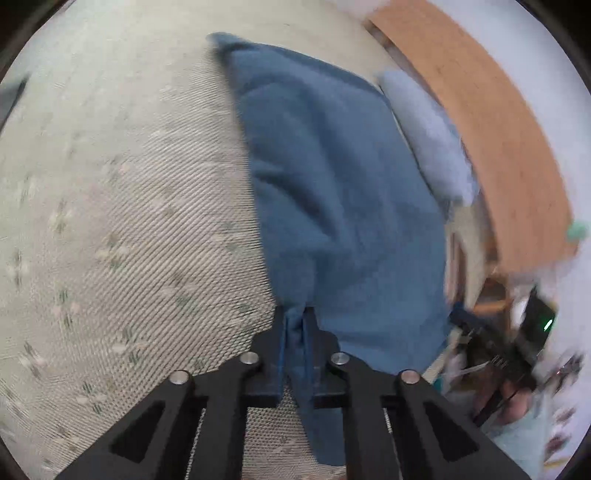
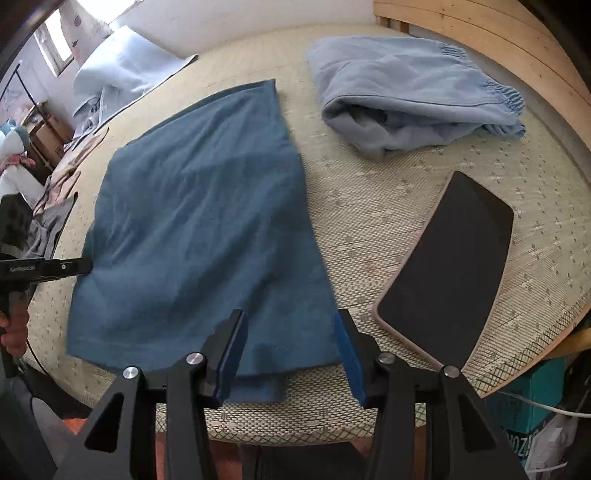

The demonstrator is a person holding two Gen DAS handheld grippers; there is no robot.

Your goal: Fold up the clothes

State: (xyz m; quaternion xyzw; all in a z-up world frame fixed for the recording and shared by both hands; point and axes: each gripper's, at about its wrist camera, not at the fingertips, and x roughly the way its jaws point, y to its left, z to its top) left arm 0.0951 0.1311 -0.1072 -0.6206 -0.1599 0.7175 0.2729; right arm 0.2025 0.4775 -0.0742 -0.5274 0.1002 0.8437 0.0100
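Observation:
A dark blue garment (image 2: 199, 221) lies spread on the woven mat of the bed; it also fills the left wrist view (image 1: 332, 184). My left gripper (image 1: 295, 325) is shut on a pinch of its edge, with cloth hanging down between the fingers. In the right wrist view the left gripper (image 2: 79, 266) touches the garment's left edge. My right gripper (image 2: 290, 332) is open, its blue-padded fingers straddling the garment's near hem just above the cloth.
A light blue garment (image 2: 406, 92) lies folded at the back right by the wooden headboard (image 2: 480, 33). A black tablet (image 2: 447, 266) lies on the mat (image 2: 369, 192) to the right. More clothes (image 2: 118, 74) pile at the back left. The bed's near edge (image 2: 295, 432) is below my right gripper.

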